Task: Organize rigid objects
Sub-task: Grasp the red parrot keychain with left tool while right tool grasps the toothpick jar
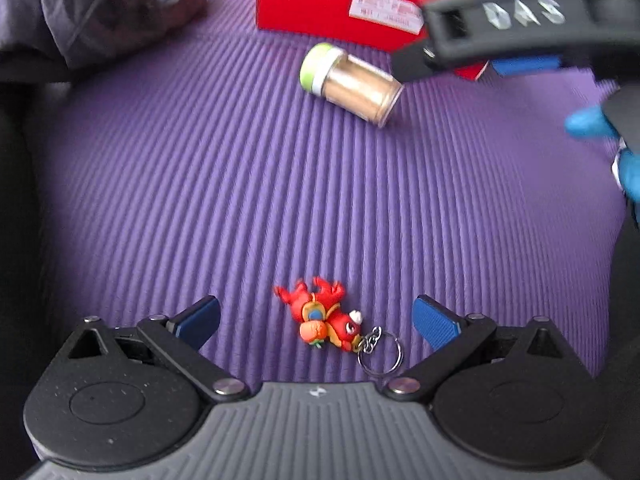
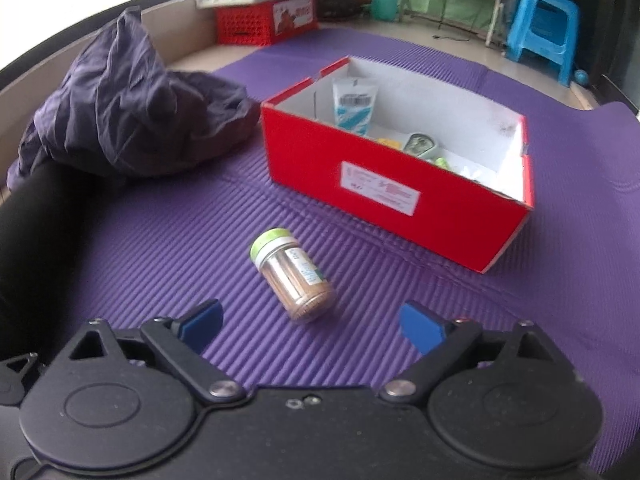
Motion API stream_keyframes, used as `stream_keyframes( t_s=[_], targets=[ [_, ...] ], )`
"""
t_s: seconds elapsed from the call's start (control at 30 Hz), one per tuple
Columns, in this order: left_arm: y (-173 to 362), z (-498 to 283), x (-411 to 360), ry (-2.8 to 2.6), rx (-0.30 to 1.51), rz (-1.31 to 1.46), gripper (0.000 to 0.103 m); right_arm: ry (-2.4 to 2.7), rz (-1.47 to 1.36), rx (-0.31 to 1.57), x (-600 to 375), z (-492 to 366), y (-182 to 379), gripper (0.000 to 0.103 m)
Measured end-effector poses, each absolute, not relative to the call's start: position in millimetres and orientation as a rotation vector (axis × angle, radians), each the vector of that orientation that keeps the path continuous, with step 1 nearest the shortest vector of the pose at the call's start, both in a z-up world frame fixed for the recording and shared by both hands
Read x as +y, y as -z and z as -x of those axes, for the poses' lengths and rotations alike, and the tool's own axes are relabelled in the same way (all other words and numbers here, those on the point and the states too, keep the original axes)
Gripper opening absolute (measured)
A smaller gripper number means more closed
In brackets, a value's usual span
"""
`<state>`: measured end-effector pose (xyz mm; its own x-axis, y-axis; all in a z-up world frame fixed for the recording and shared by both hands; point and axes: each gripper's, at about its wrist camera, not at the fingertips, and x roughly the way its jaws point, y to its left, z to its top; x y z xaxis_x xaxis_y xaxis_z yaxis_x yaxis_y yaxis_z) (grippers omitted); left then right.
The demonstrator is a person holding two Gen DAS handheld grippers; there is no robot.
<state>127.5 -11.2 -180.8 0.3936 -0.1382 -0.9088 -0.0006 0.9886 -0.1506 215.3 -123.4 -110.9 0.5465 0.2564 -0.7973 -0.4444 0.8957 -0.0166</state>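
Under both grippers lies a purple mat (image 1: 200, 160) of ribbed, matt foam-like stuff. Between the left gripper's (image 1: 316, 320) matt black plastic arms and blue textured pads (image 1: 434, 322) lies a glossy red plastic figure (image 1: 324, 314) with a shiny metal chain and ring (image 1: 380, 350). Ahead of the right gripper (image 2: 312, 322) a clear, glossy jar (image 2: 296, 276) with a pale green plastic lid lies before a smooth red cardboard box (image 2: 392, 184), white inside, with a paper label; left of that sits crumpled dark cloth (image 2: 128, 112).

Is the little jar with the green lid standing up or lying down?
Lying down. The jar rests on its side on the purple mat, its green lid pointing sideways, outside the red box.
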Motion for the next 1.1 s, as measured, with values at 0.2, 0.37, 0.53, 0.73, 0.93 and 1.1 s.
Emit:
stream_keyframes(
  t_s=[0.2, 0.37, 0.53, 0.73, 0.93, 1.1],
  targets=[
    [190.2, -129.0, -12.6, 0.090, 1.187, 0.107, 0.103, -0.431, 0.272, 0.943, -110.0, -234.2, 127.8, 0.081],
    [193.1, -129.0, -16.1, 0.092, 1.179, 0.040, 0.102, -0.438, 0.335, 0.971, -100.7, -247.0, 142.0, 0.073],
    [190.6, -127.6, -14.6, 0.095, 1.165, 0.025, 0.095, -0.430, 0.361, 0.994, -92.9, -262.4, 155.3, 0.066],
    [185.3, -124.4, -16.1, 0.051, 1.160, -0.045, 0.076, -0.439, 0.413, 1.031, -81.1, -272.1, 168.3, 0.062],
    [182.3, -122.1, -23.4, 0.054, 1.150, -0.068, 0.057, -0.443, 0.440, 1.047, -76.2, -274.1, 175.4, 0.058],
    [180.1, -120.0, -28.3, 0.077, 1.135, -0.079, 0.044, -0.423, 0.416, 1.036, -80.6, -272.7, 176.4, 0.052]
  ],
)
